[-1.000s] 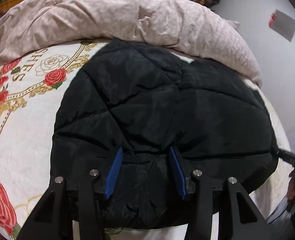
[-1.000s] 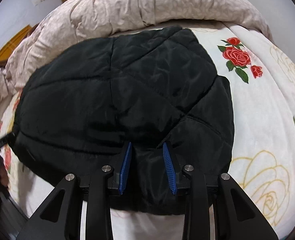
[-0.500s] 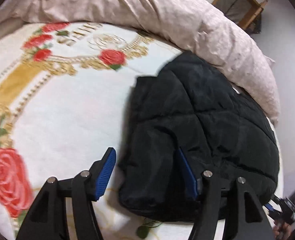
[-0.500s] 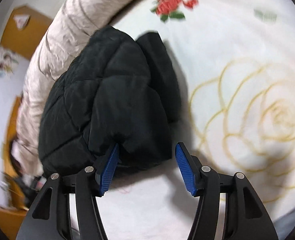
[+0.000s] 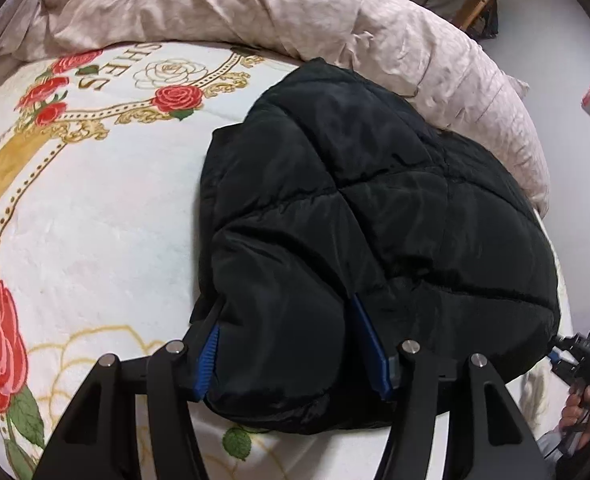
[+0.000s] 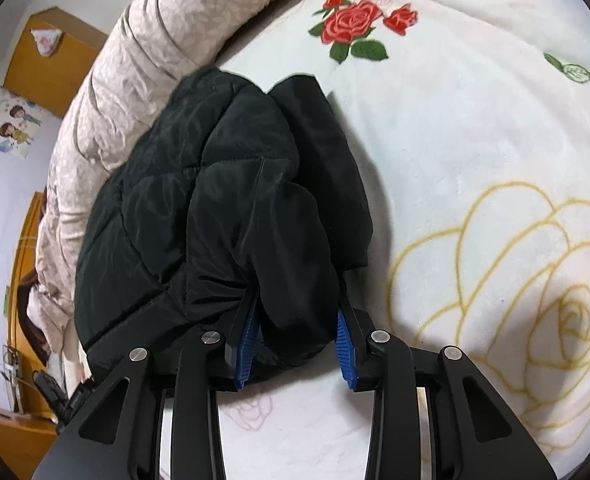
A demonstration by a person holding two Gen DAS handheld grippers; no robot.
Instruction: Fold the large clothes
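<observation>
A black quilted puffer jacket [image 5: 375, 208] lies folded into a thick bundle on a white bed blanket with roses [image 5: 95, 208]. My left gripper [image 5: 291, 320] is open, with its blue-padded fingers [image 5: 369, 340] set on either side of the bundle's near left corner; the padding fills the gap. In the right wrist view the same jacket [image 6: 199, 208] shows, and my right gripper [image 6: 295, 312] is open with its fingers [image 6: 345, 356] on either side of the bundle's near right end. The fingertips are sunk in the fabric and hidden.
A rolled pinkish duvet [image 5: 295, 12] runs along the far edge of the bed behind the jacket. The other hand-held gripper and a hand [image 5: 583, 364] show at the right edge of the left wrist view. A wooden cabinet [image 6: 51, 64] stands beyond the bed.
Both grippers let go of the jacket, opened wider and swung out to the bundle's ends. Now they have closed in so that the bundle sits between each pair of fingers.
</observation>
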